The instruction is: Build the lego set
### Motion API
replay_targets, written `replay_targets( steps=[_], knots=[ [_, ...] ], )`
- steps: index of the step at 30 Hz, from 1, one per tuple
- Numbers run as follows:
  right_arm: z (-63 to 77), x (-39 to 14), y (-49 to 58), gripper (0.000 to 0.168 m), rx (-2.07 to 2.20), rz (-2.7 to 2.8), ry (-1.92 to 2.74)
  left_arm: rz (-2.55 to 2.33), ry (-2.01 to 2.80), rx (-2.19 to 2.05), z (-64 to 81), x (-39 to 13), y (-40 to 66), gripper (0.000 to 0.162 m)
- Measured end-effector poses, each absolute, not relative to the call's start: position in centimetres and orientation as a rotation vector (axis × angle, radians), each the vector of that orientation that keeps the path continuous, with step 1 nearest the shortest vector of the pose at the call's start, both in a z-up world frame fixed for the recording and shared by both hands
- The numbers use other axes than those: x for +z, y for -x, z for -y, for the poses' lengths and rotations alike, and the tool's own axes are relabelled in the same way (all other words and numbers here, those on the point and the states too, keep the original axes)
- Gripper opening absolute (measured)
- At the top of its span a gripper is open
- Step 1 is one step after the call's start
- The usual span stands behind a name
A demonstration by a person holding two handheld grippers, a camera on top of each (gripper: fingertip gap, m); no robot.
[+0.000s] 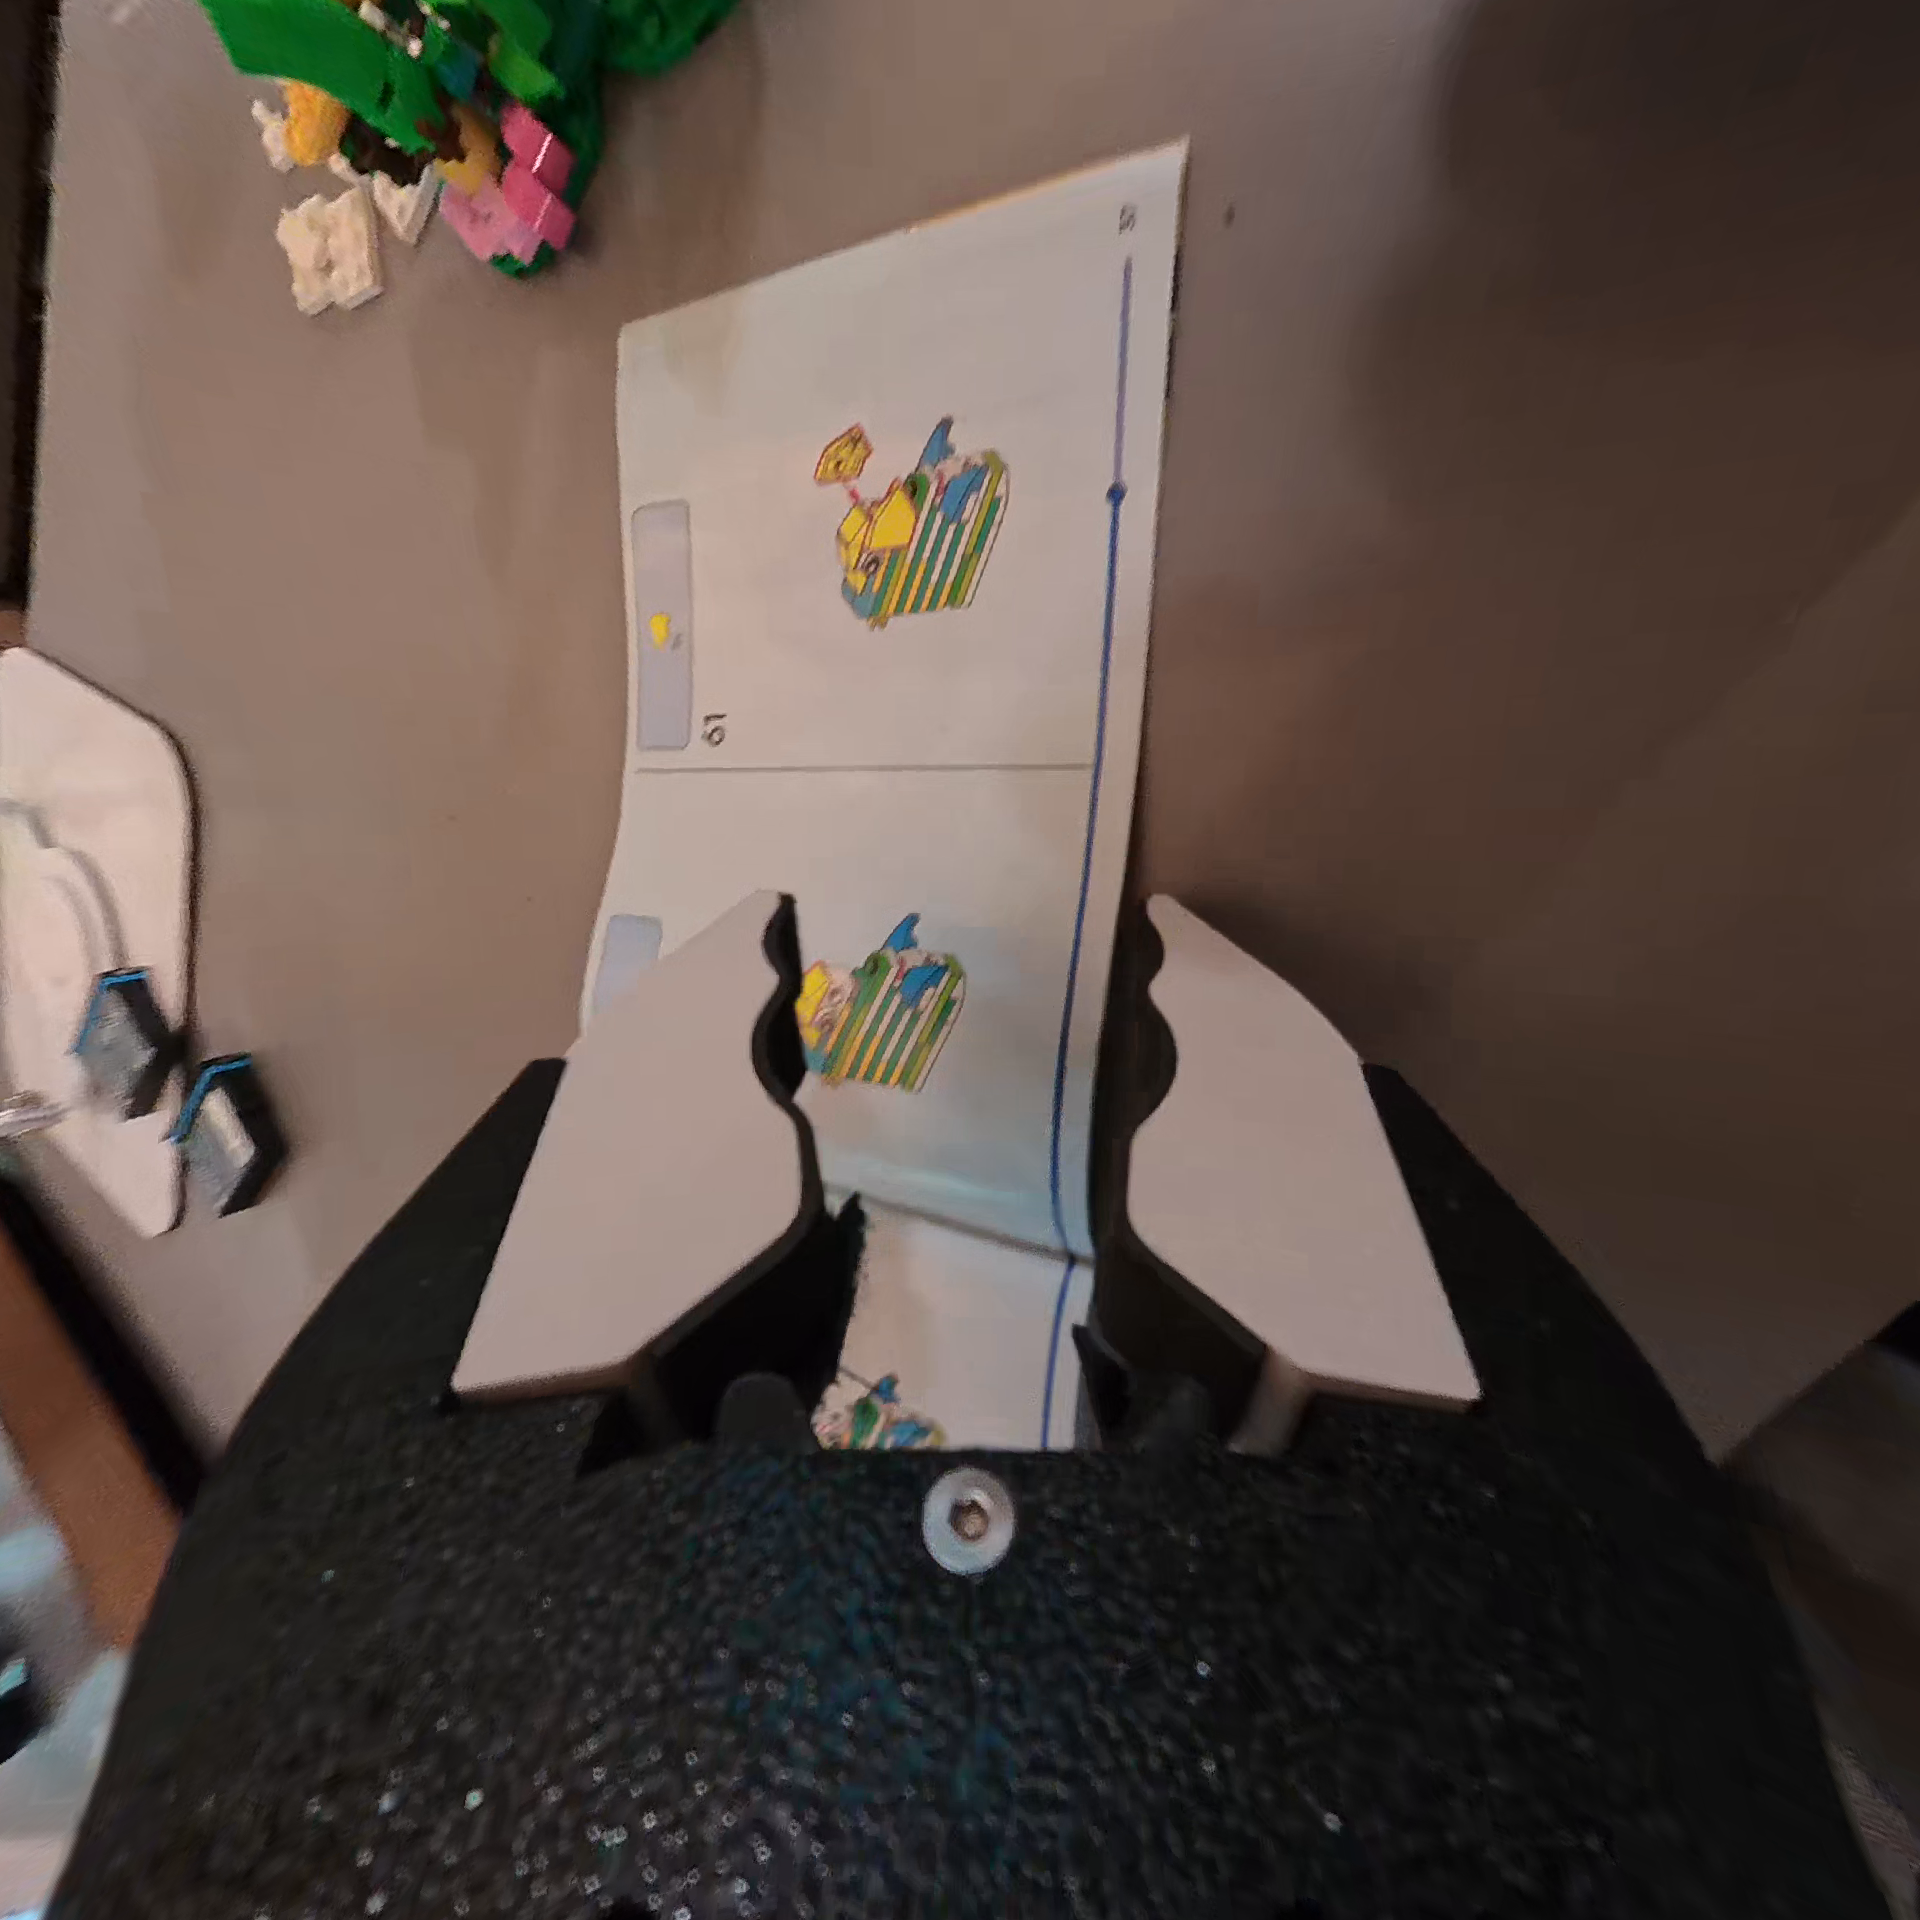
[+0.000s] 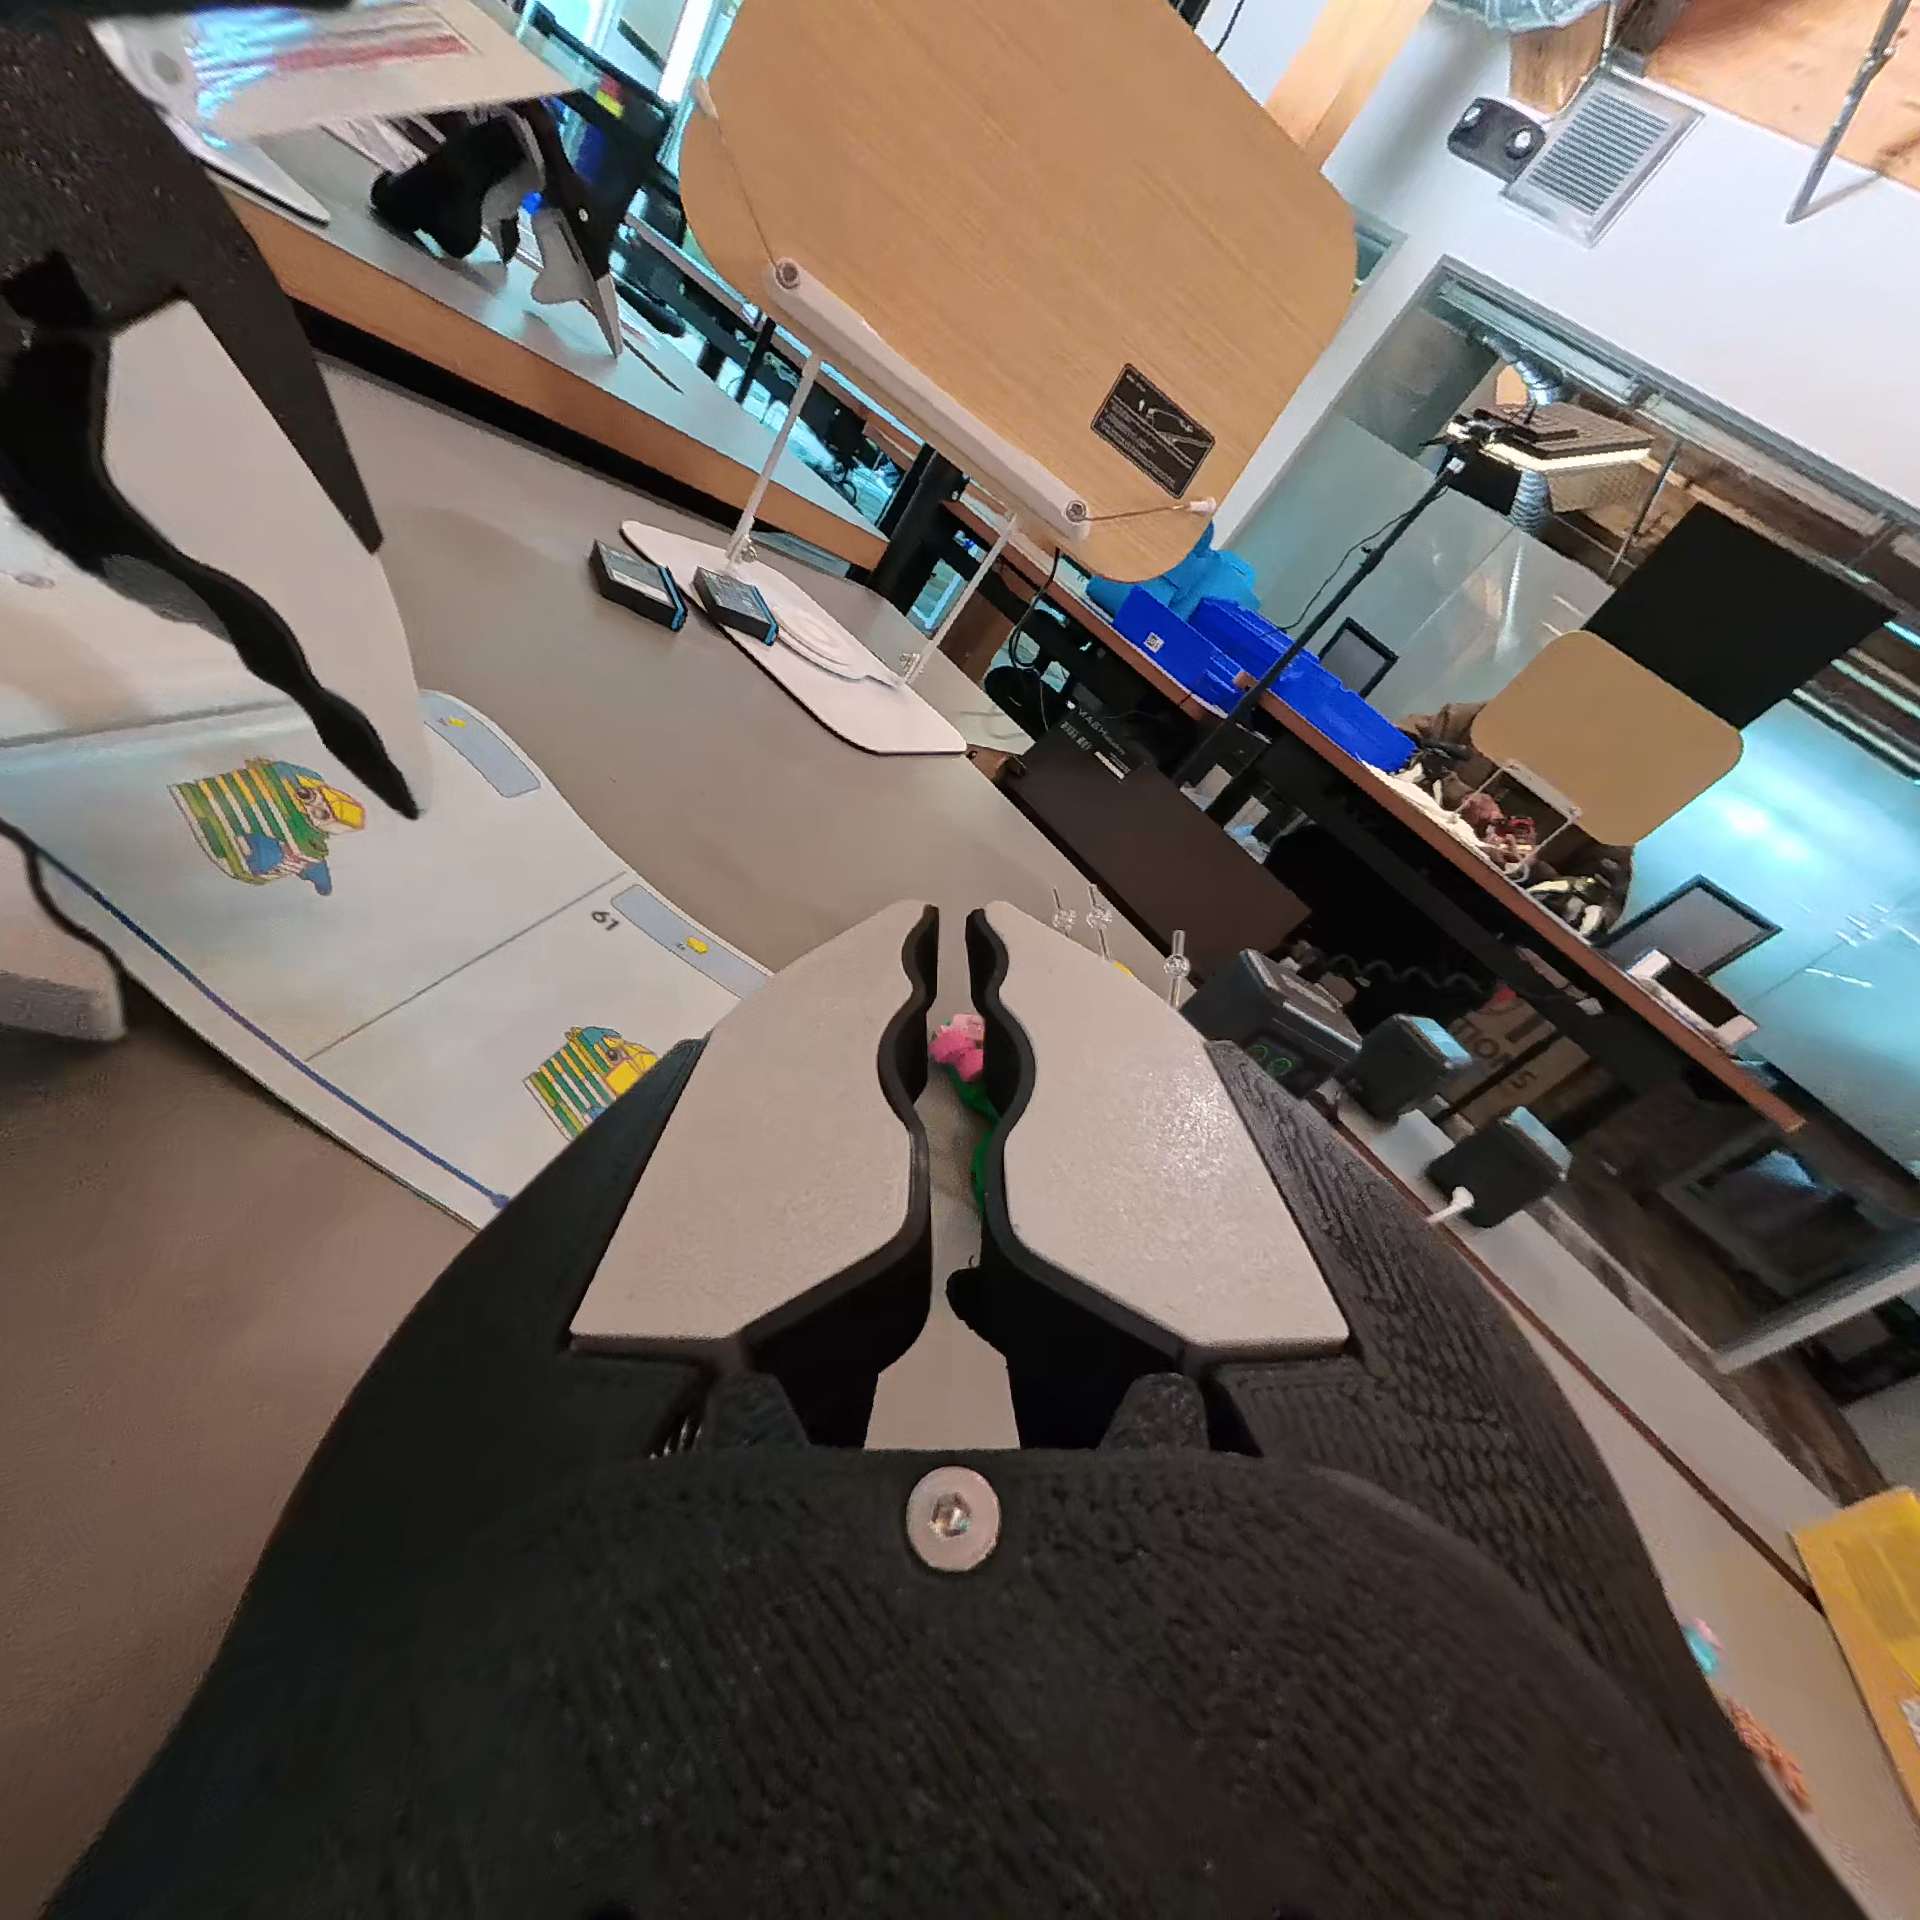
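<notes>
The open instruction booklet (image 1: 914,675) lies on the grey table with coloured build drawings on its page. My left gripper (image 1: 966,914) is open and empty, hovering just above the page's near half. A pile of green, pink, yellow and white lego pieces (image 1: 416,135) sits at the far left of that view. My right gripper (image 2: 951,925) is shut with nothing in it, low over the table beside the booklet (image 2: 416,935). A pink and green lego flower (image 2: 958,1044) shows through its fingers, lying beyond them. A left gripper finger (image 2: 260,499) hangs over the page at upper left.
A white stand base (image 2: 831,665) carrying a wooden panel (image 2: 1018,229) stands past the booklet, with two small black-and-blue blocks (image 2: 634,584) (image 1: 223,1132) beside it. Black chargers (image 2: 1496,1174) sit by the table's right edge. A yellow sheet (image 2: 1870,1621) lies near right.
</notes>
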State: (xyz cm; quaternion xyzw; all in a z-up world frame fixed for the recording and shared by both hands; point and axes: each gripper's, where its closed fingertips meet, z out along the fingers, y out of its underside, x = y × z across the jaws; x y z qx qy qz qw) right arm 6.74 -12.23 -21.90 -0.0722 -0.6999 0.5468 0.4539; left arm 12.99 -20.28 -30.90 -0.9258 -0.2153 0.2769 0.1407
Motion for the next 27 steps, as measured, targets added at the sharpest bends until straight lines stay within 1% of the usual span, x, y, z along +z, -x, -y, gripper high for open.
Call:
replay_targets(
  steps=[1,5,7,10,13,16,22,25,27],
  knots=[
    [12.3,-21.8,-6.8,0.005,1.361,1.732,0.178,0.595,2.691,0.844,20.6,-30.9,-12.9,0.053],
    [12.4,-22.0,-7.0,0.008,1.375,1.761,0.159,0.646,2.632,1.007,22.2,-30.8,-11.4,0.007],
    [12.7,-22.8,-7.0,0.013,1.366,1.816,0.142,0.740,2.530,1.034,22.8,-30.5,-10.6,0.000],
    [13.3,-24.3,-7.1,0.025,1.339,1.912,0.130,0.817,2.330,0.991,22.8,-29.4,-10.1,0.000],
    [13.4,-24.9,-7.2,0.031,1.293,1.936,0.116,0.813,2.134,0.879,22.3,-28.0,-10.7,0.000],
    [13.3,-24.8,-7.0,0.033,1.235,1.895,0.095,0.759,2.015,0.790,22.2,-26.9,-11.7,0.000],
    [13.1,-21.4,-8.2,0.033,1.249,1.627,-0.031,0.560,2.030,0.781,21.4,-26.8,-13.8,0.000],
    [13.3,-21.0,-8.8,0.032,1.228,1.575,-0.121,0.526,1.994,0.775,21.2,-26.4,-14.2,0.000],
    [13.3,-20.9,-9.0,0.029,1.202,1.550,-0.158,0.514,1.982,0.774,21.2,-26.1,-14.4,0.000]
  ],
)
